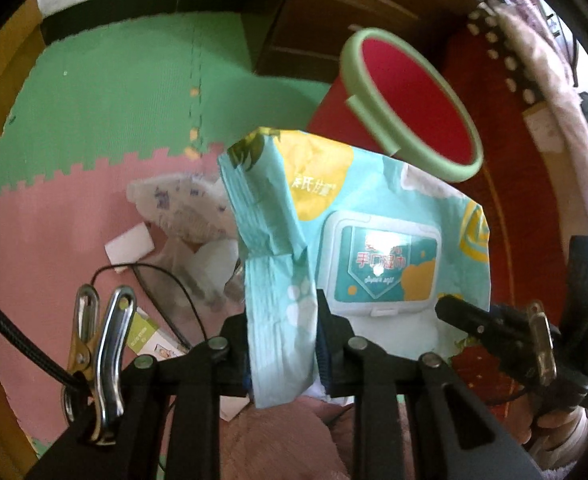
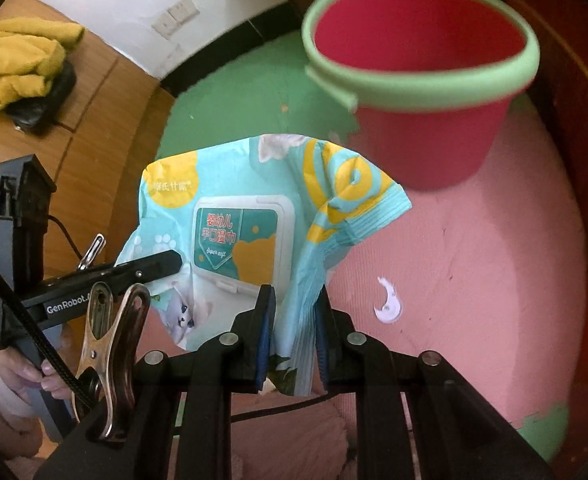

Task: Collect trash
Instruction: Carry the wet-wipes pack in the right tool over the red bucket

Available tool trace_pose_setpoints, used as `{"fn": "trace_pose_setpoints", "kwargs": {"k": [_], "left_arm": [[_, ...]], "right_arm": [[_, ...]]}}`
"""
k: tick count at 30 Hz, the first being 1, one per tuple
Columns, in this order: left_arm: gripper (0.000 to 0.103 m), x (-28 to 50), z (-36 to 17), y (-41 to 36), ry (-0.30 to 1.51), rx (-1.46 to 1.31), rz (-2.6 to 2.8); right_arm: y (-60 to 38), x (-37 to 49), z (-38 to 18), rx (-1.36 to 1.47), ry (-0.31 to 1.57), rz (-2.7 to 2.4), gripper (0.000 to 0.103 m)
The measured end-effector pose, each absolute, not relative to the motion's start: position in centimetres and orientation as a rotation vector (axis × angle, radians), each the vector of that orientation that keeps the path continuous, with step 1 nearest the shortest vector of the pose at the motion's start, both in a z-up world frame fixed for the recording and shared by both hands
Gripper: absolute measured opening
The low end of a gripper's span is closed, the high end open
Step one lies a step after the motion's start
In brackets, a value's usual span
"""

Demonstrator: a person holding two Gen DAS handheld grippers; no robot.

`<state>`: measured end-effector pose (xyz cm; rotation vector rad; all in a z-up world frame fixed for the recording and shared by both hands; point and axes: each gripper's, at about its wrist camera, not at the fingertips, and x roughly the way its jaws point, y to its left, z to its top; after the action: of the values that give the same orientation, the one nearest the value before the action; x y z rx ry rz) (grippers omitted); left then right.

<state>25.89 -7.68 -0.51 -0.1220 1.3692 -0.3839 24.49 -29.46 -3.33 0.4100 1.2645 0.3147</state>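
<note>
An empty wet-wipes pack (image 1: pixel 334 200), teal and yellow with a white flip lid, hangs in the air between both grippers. My left gripper (image 1: pixel 282 312) is shut on its left folded edge. My right gripper (image 2: pixel 294 300) is shut on the right edge of the pack (image 2: pixel 234 208). Each view also shows the other gripper beside the pack: the right gripper (image 1: pixel 474 320) and the left gripper (image 2: pixel 166 260). Just beyond and to the right of the pack stands a red bin (image 1: pixel 414 100) with a green rim (image 2: pixel 422 80). It stands upright, and what shows of its inside holds nothing.
On the pink and green foam mat (image 1: pixel 74 220) lie a crumpled white diaper (image 1: pixel 182 208), a white paper piece (image 1: pixel 130 246) and a small green-and-white box (image 1: pixel 150 336). A torn white scrap (image 2: pixel 388 304) lies near the bin. A yellow cloth (image 2: pixel 18 60) rests on wooden flooring.
</note>
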Motion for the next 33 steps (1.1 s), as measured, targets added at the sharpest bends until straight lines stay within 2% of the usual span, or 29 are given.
{"fn": "trace_pose_setpoints", "kwargs": {"k": [6, 14, 33], "left_arm": [[0.024, 26.1, 2.4, -8.4, 1.33, -0.122, -0.41], [0.024, 26.3, 5.4, -9.5, 1.291, -0.11, -0.45], [0.024, 30.9, 5.8, -7.6, 1.268, -0.115, -0.507]], "right_arm": [[-31.0, 23.3, 1.2, 0.385, 1.213, 0.318, 0.02], [-32.1, 21.9, 4.5, 0.374, 1.157, 0.307, 0.02], [-30.6, 24.5, 4.7, 0.34, 1.171, 0.247, 0.02]]}}
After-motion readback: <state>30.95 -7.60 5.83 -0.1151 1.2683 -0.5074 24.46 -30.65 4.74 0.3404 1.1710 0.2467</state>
